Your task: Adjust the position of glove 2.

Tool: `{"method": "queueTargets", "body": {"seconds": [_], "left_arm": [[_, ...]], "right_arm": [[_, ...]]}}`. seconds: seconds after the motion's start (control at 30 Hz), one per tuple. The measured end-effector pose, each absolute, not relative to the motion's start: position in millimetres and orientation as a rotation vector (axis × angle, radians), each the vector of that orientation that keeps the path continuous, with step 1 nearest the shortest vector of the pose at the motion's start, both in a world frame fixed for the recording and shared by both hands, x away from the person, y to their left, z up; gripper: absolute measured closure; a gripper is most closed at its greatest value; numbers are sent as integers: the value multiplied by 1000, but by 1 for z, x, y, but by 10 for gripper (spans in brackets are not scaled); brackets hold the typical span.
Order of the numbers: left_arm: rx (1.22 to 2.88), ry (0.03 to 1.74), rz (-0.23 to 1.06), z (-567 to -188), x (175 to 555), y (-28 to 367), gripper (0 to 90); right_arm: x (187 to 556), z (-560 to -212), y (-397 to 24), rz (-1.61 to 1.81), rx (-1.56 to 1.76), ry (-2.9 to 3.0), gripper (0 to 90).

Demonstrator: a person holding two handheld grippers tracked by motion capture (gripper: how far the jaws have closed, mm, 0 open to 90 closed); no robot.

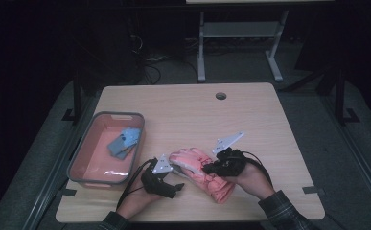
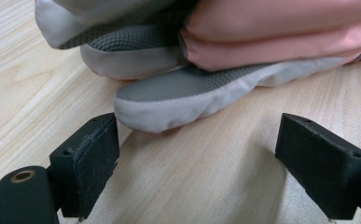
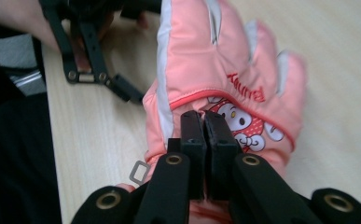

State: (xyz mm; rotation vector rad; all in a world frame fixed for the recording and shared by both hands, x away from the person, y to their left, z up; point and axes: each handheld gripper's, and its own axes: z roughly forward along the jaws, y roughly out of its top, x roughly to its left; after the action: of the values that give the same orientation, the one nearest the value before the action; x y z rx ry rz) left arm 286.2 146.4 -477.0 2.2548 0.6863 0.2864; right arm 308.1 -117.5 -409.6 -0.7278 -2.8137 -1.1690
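Pinching the pink glove (image 3: 225, 70) well means keeping the right gripper (image 3: 205, 116), its jaws together on a fold of the glove's back, steady while the left gripper (image 2: 197, 154), jaws apart and empty, closes on the grey-white fingertip just ahead of it. Around this, largest first: the wooden table (image 1: 188, 108), where the glove lies near the front edge, then 1 grey bin (image 1: 85, 160) holding blue pieces.

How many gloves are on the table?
1: a pink ski glove lies near the table's front edge, between the two tools. The left gripper view shows stacked pink and grey layers, so a second glove beneath cannot be ruled out.
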Motion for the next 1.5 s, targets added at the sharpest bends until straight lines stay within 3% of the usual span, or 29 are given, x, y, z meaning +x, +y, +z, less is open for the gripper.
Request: {"method": "queueTargets", "body": {"seconds": [0.17, 0.27, 0.33, 0.5, 0.57, 0.83, 0.9, 1.13, 1.5], "left_arm": [[2254, 688, 286, -477, 286, 146, 127], [2278, 714, 287, -474, 287, 144, 129], [2297, 741, 289, -471, 286, 143, 149], [2303, 799, 273, -460, 277, 150, 195], [2285, 798, 278, -454, 272, 152, 271], [2278, 748, 205, -445, 268, 151, 808], [2277, 738, 179, -445, 268, 148, 893], [2303, 689, 151, -449, 269, 130, 894], [2310, 697, 131, -455, 281, 115, 894]], "right_arm": [[308, -411, -117, -1166, -709, -2807, 791], [308, -408, -119, -1197, -723, -2794, 630], [307, -402, -121, -1234, -723, -2796, 571], [308, -385, -138, -1370, -761, -2773, 541], [310, -383, -148, -1401, -801, -2766, 570], [324, -399, -186, -1382, -929, -2791, 867], [325, -408, -195, -1346, -946, -2803, 898], [322, -433, -205, -1240, -963, -2823, 898], [314, -446, -198, -1156, -917, -2817, 898]]}}
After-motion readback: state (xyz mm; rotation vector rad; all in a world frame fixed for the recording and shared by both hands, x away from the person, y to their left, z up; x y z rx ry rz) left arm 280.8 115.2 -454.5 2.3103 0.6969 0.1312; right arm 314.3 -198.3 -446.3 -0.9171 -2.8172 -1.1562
